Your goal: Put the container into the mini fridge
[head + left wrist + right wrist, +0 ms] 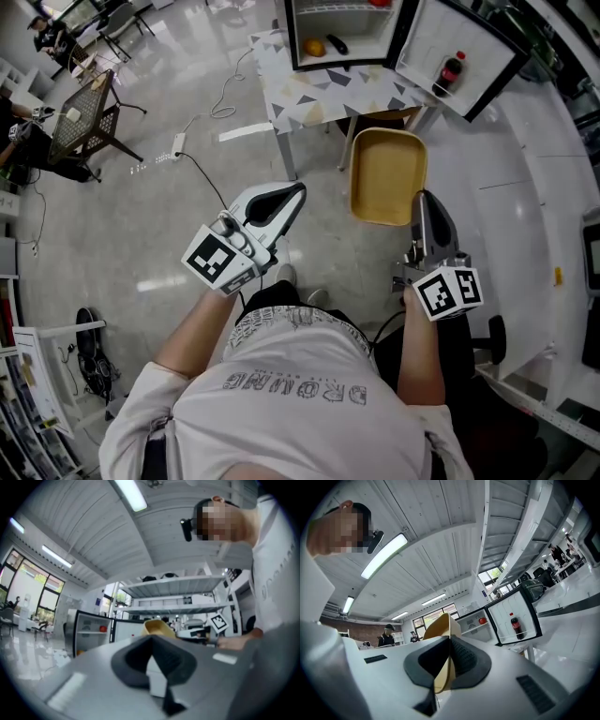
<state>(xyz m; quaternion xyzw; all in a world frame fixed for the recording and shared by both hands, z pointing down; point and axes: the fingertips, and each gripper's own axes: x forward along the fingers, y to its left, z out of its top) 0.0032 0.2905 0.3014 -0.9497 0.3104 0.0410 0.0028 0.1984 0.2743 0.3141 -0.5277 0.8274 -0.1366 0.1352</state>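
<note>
My right gripper point(420, 199) is shut on the near rim of a yellow, tub-shaped container point(386, 175), held in the air below the table. In the right gripper view the jaws point(443, 670) pinch the container's wall point(442, 626), which rises between them. The mini fridge point(342, 33) stands open on a patterned table point(328, 89) ahead, its door point(459, 52) swung right. My left gripper point(296, 192) hovers to the container's left, shut and empty; its tips point(151, 641) meet in the left gripper view, where the container point(158, 627) shows beyond.
A cola bottle point(451, 70) stands in the door shelf. An orange point(314, 47) and a dark item point(337, 43) lie inside the fridge. A mesh chair point(89, 117) and a cable with a power strip point(178, 145) are on the floor at left. A white counter point(553, 187) runs along the right.
</note>
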